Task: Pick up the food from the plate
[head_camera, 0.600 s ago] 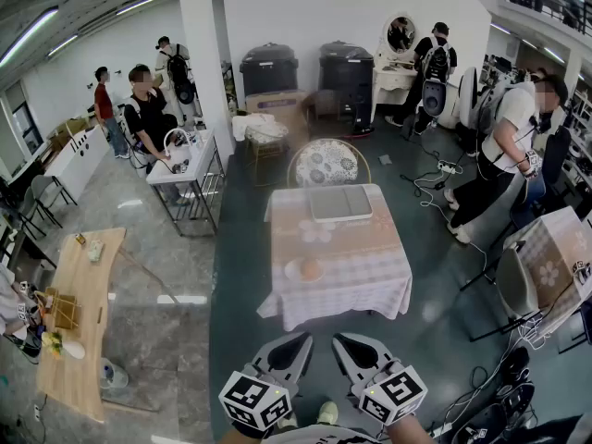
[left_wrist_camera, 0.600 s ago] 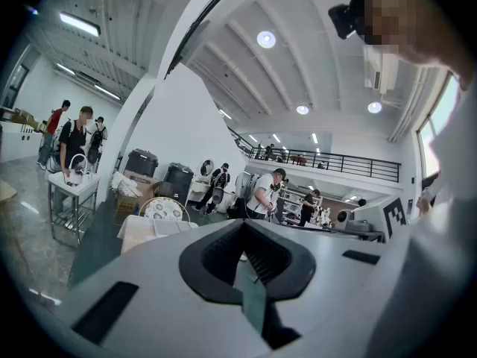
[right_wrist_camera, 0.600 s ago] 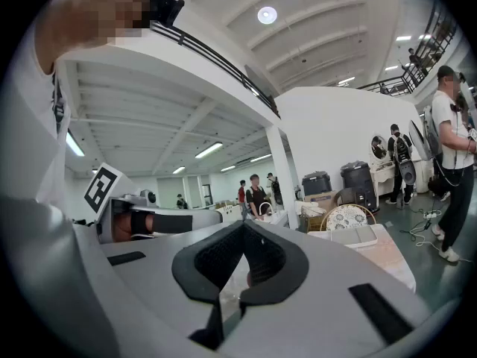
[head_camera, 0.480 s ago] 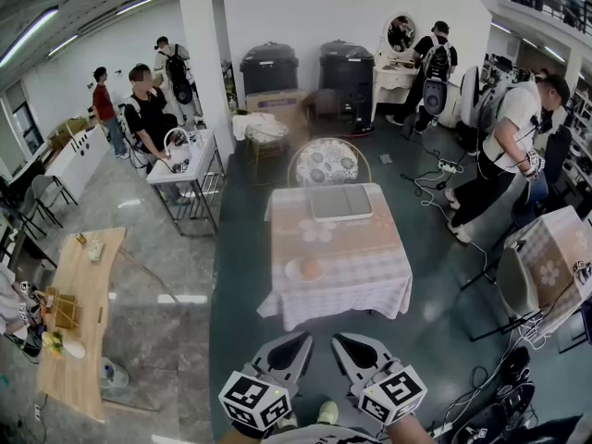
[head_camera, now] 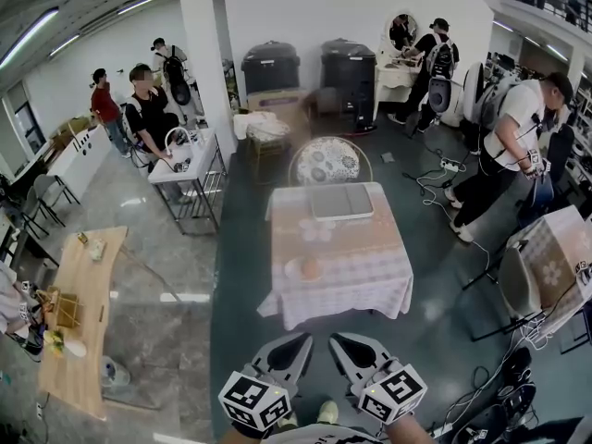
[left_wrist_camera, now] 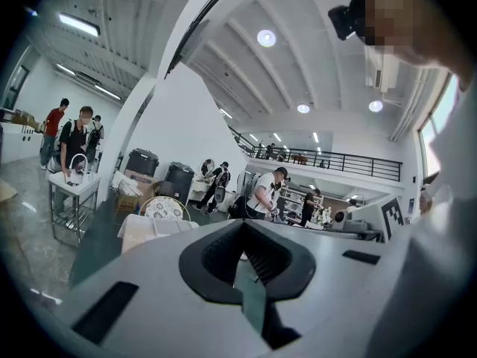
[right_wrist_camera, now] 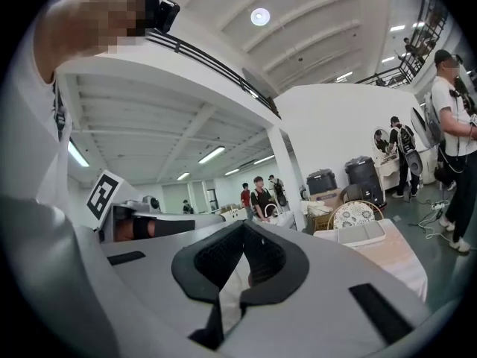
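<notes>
A round piece of food lies on a pale plate near the front edge of a table with a checked cloth. My left gripper and right gripper hover side by side low in the head view, well short of the table and over the floor. Both point toward the table. In the left gripper view the left gripper has its jaws together with nothing between them. The right gripper is likewise shut and empty in its own view.
A grey tray lies at the table's far end, with a patterned round chair behind it. A second clothed table and cables on the floor are to the right. A wooden bench stands left. Several people stand around the room.
The grippers hold the same spot. The head view has shifted very slightly, and people at the back have moved a little.
</notes>
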Available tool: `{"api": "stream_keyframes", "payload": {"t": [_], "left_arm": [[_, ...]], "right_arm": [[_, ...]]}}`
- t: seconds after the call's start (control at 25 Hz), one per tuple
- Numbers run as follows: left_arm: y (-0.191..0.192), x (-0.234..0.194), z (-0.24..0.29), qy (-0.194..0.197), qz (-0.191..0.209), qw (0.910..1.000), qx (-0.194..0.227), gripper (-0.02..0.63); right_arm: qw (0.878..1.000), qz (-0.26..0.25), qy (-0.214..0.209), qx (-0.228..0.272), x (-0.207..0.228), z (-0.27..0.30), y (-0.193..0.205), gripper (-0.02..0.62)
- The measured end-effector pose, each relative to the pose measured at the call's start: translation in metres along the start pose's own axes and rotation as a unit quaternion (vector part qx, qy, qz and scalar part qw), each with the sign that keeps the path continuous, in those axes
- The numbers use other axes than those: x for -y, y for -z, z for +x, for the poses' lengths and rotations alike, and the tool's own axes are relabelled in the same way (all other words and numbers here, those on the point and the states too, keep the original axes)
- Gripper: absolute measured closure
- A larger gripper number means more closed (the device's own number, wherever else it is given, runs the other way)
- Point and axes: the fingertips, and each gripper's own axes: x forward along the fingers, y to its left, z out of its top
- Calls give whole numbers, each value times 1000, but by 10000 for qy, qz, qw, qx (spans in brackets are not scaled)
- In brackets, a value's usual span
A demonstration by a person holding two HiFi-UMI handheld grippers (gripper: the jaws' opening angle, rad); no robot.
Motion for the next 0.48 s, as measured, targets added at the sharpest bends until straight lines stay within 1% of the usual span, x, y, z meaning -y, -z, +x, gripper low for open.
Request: {"api": "stream_keyframes", "payload": {"t": [0.16, 0.28, 0.48], "left_arm": [[4, 1, 3, -20, 4, 10000, -7, 601], [6, 3, 6, -69, 21, 10000, -9, 601], [5, 9, 12, -170, 53, 9998, 41, 601]], "right_arm": [[9999, 29, -74, 79, 3, -3, 0, 581], [9997, 3, -209, 122, 3, -5, 0, 581], [9994, -40, -331, 99, 9, -8, -1, 581]]}}
